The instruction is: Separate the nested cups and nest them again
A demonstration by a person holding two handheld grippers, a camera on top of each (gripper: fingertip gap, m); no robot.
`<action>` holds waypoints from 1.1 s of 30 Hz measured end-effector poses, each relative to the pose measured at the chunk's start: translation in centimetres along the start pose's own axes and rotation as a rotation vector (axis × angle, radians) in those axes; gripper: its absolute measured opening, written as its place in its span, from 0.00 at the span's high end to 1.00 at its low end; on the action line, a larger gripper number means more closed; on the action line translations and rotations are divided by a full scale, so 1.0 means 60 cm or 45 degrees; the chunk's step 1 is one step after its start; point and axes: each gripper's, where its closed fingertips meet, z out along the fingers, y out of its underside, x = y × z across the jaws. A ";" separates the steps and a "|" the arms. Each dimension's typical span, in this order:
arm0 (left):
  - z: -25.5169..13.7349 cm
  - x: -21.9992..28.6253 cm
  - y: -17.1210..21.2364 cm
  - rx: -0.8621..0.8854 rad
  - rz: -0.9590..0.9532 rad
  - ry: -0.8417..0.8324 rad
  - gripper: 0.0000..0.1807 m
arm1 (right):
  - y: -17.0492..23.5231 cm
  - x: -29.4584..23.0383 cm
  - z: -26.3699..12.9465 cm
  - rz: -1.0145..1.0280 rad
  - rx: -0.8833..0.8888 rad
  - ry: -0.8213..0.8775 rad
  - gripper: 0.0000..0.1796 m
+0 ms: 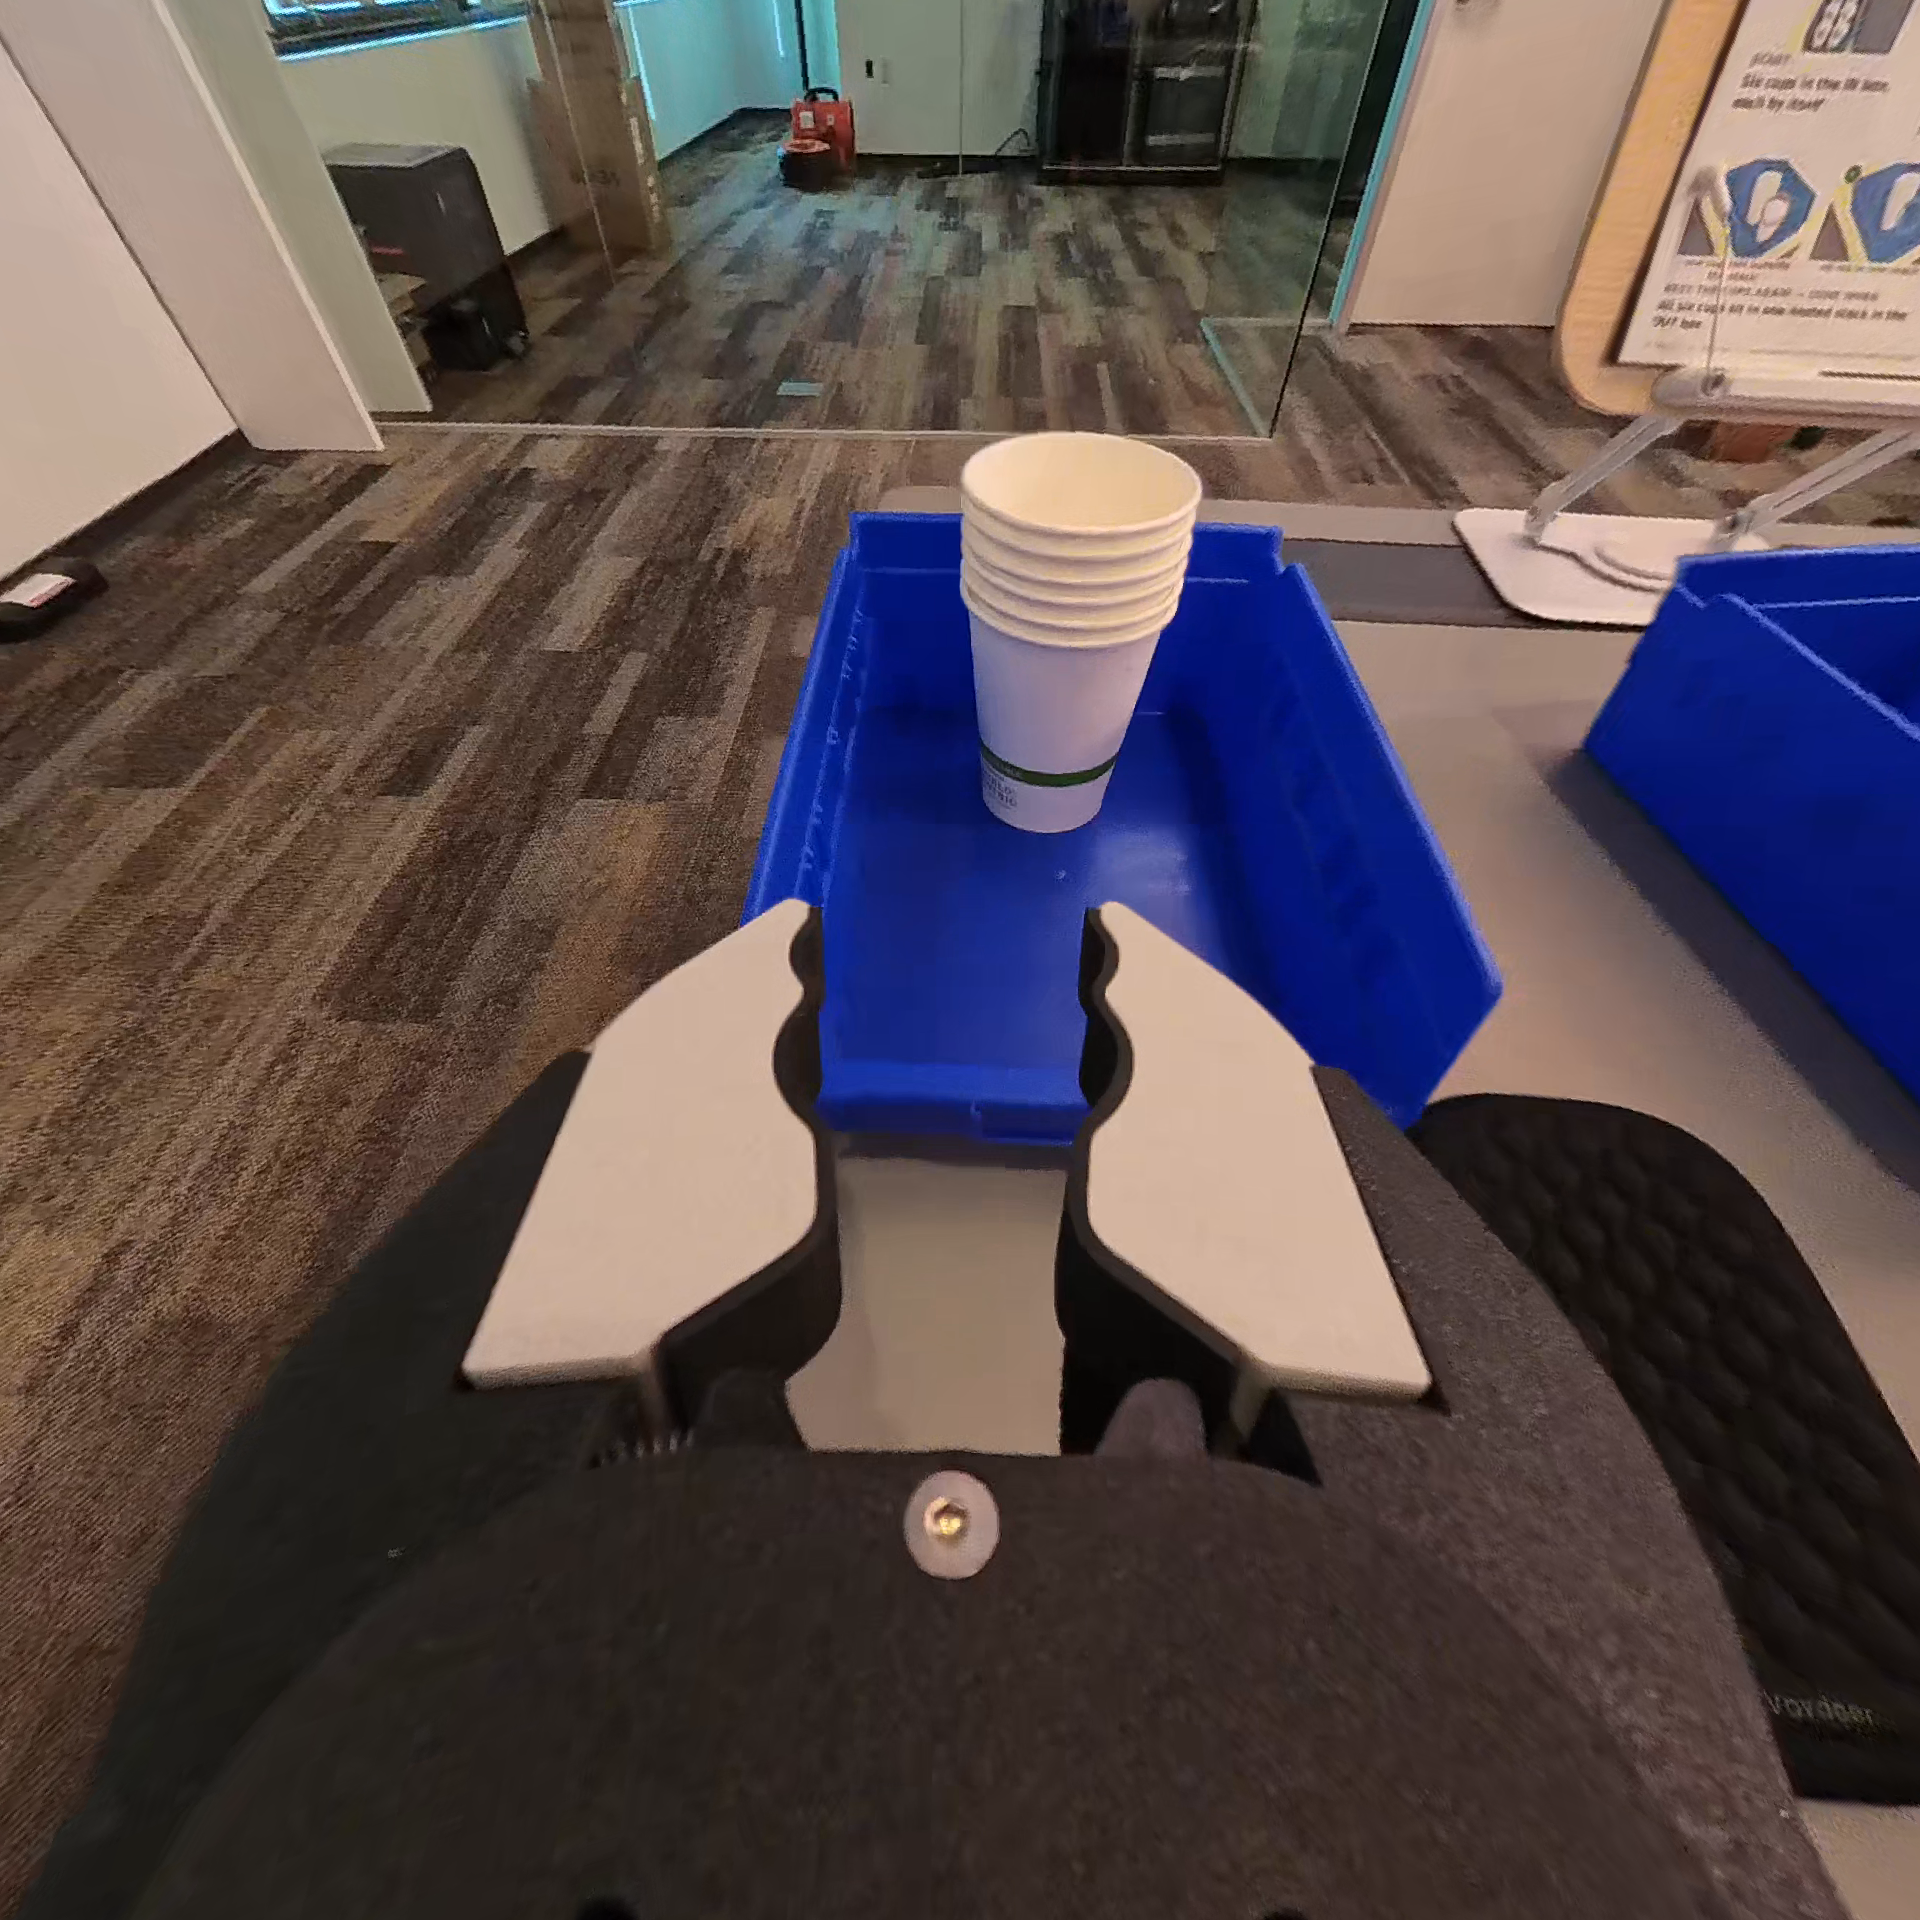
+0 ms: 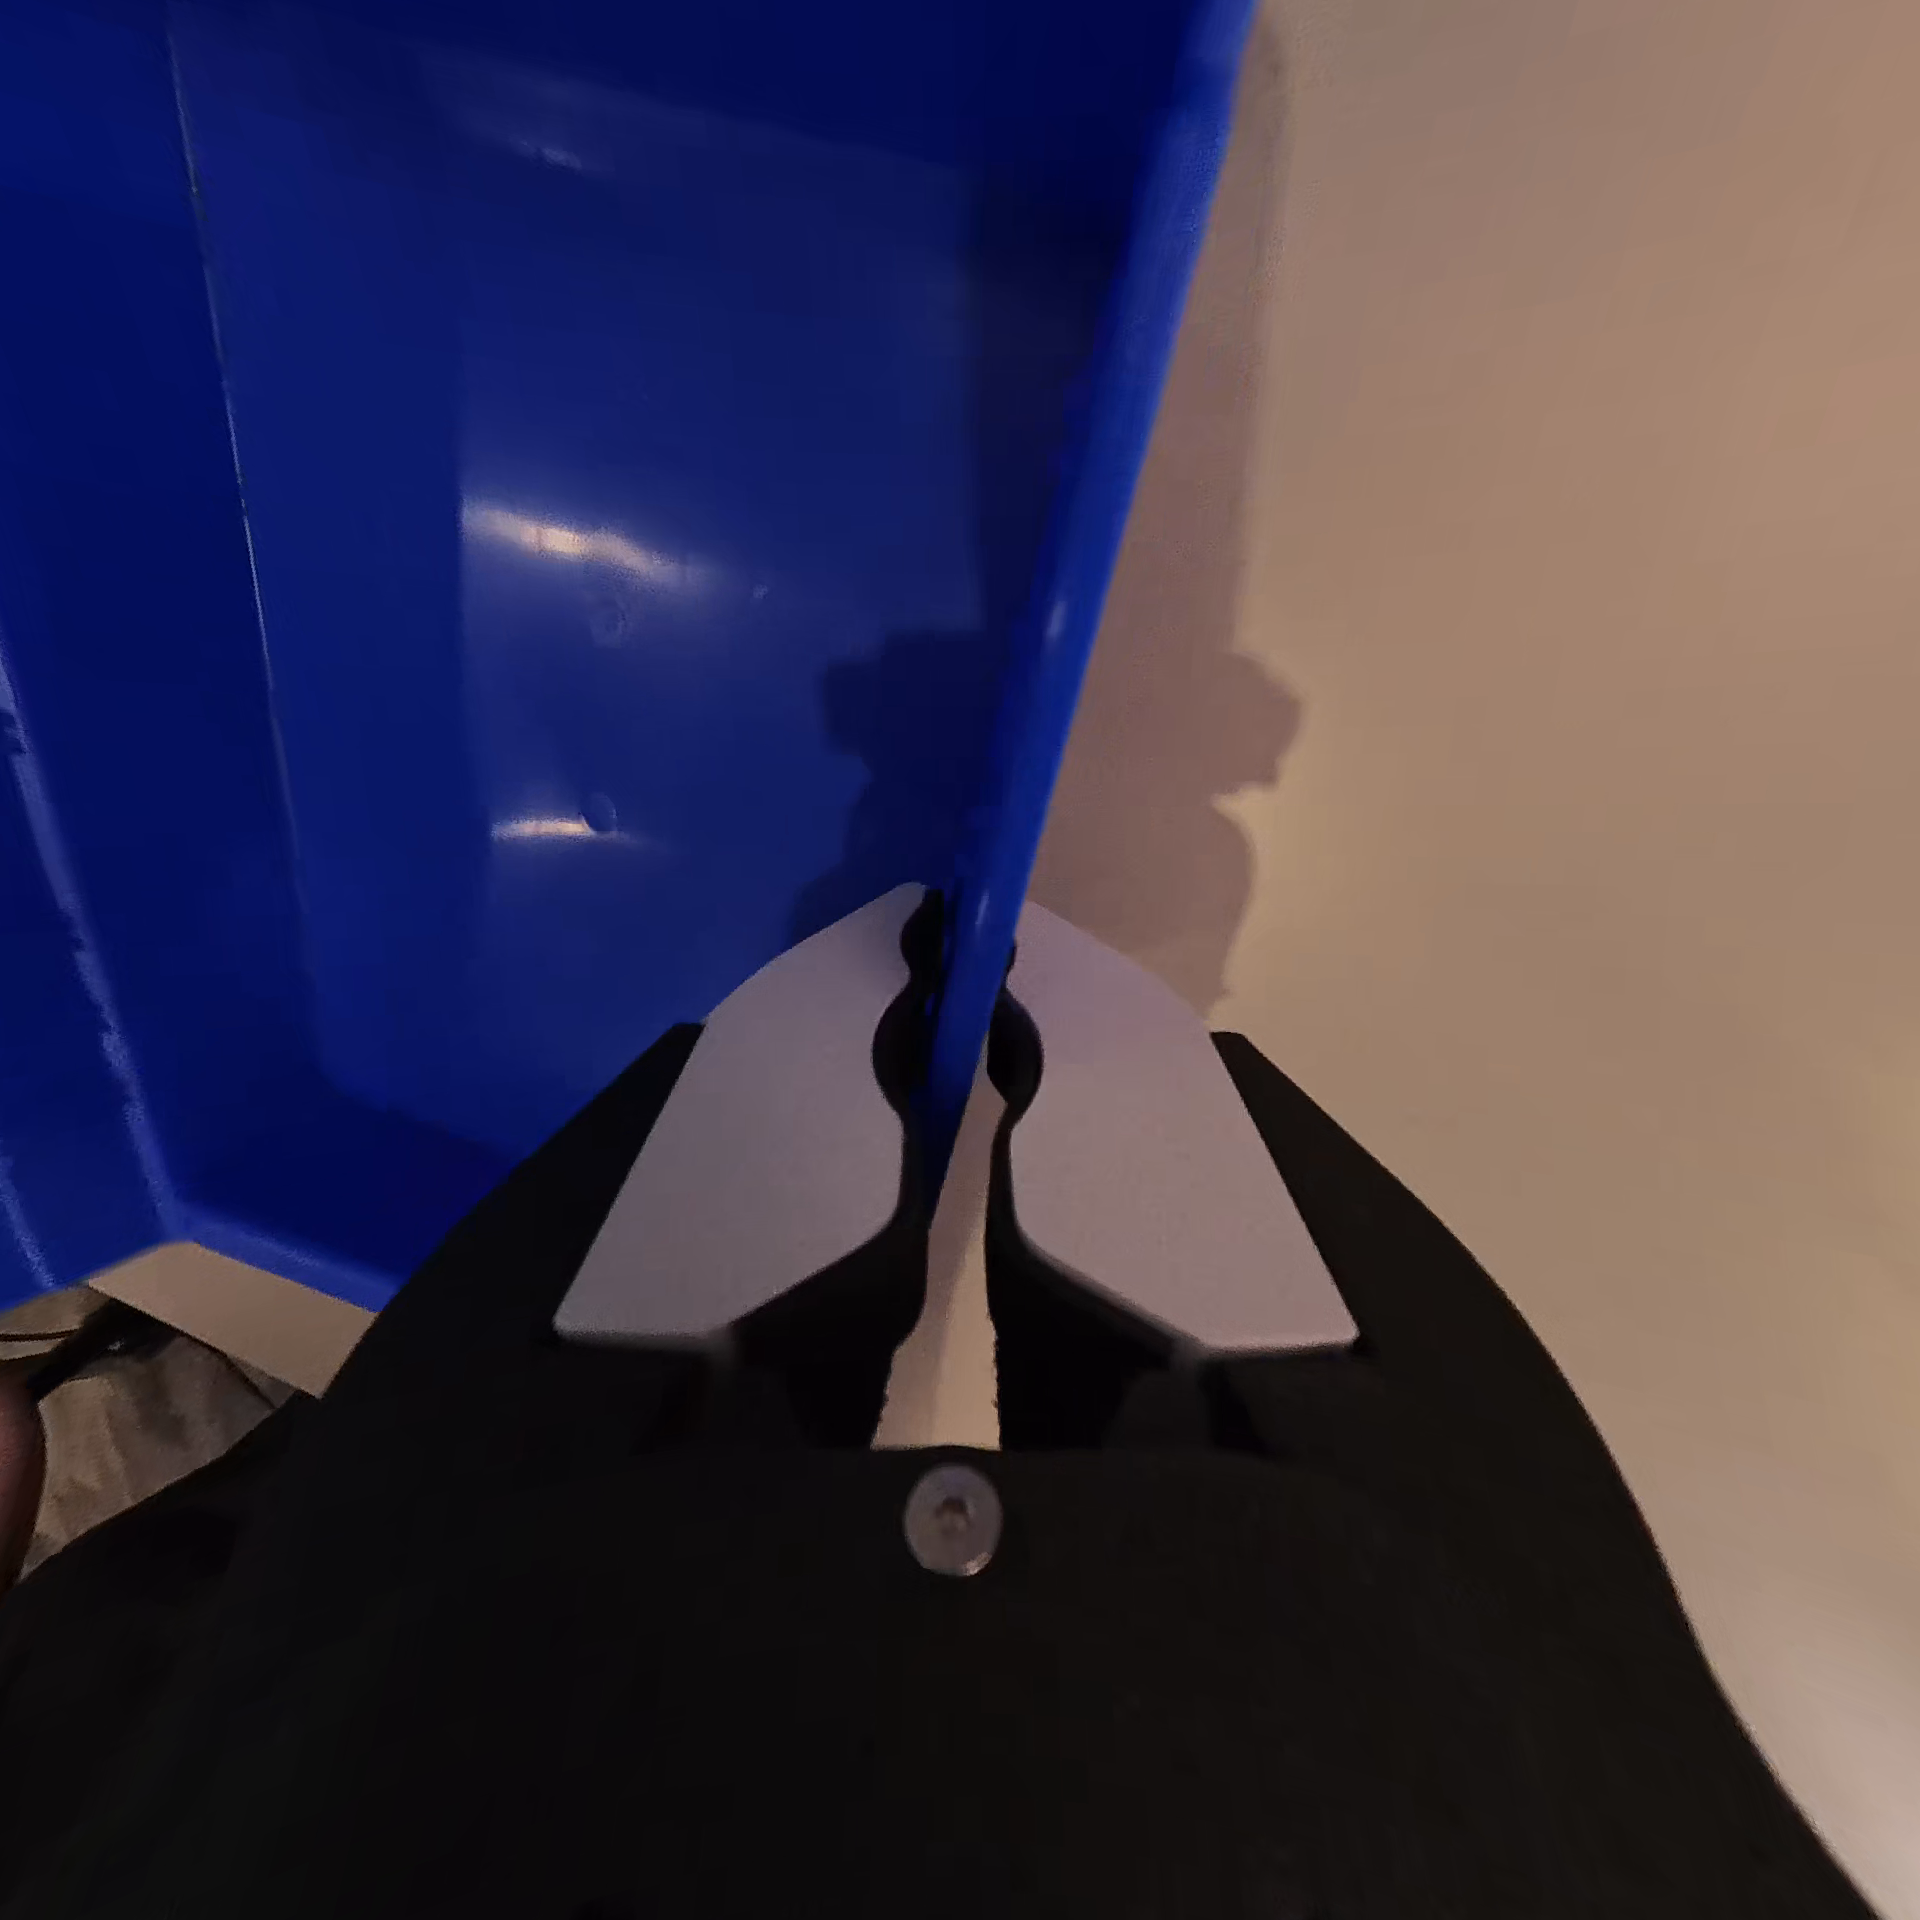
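Note:
A stack of several nested white paper cups [image 1: 1070, 623] stands upright in a blue bin [image 1: 1340, 831] on the grey table, toward the bin's far end. My left gripper [image 1: 951, 935] is open and empty, held over the bin's near end, well short of the cups. My right gripper [image 2: 961, 925] is shut on the right side wall of a second blue bin [image 2: 1049, 623], one finger inside and one outside. This second bin looks empty inside. It also shows at the right edge of the left wrist view [image 1: 1766, 727].
A black textured mat [image 1: 1683, 1403] lies on the table near my left gripper. A stand with an instruction sheet [image 1: 1766, 208] sits at the far right. The table's left edge drops to carpeted floor [image 1: 364, 831]. Bare table [image 2: 1558, 727] lies right of the second bin.

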 end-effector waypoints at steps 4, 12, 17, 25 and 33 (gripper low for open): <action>-0.029 0.024 0.015 0.011 -0.005 -0.016 0.77 | 0.015 0.071 -0.017 0.079 -0.006 -0.079 0.98; -0.064 0.050 0.045 -0.037 -0.060 -0.053 0.80 | 0.066 0.261 -0.070 0.238 -0.014 -0.156 0.97; -0.085 0.066 0.035 -0.056 -0.029 -0.097 0.80 | 0.120 0.429 -0.128 0.357 0.040 -0.040 0.97; -0.105 0.096 0.012 -0.053 0.007 -0.188 0.80 | 0.256 0.673 -0.203 0.537 0.044 0.090 0.98; -0.081 0.147 -0.003 -0.091 0.061 -0.198 0.80 | 0.338 0.776 -0.222 0.583 0.066 0.059 0.98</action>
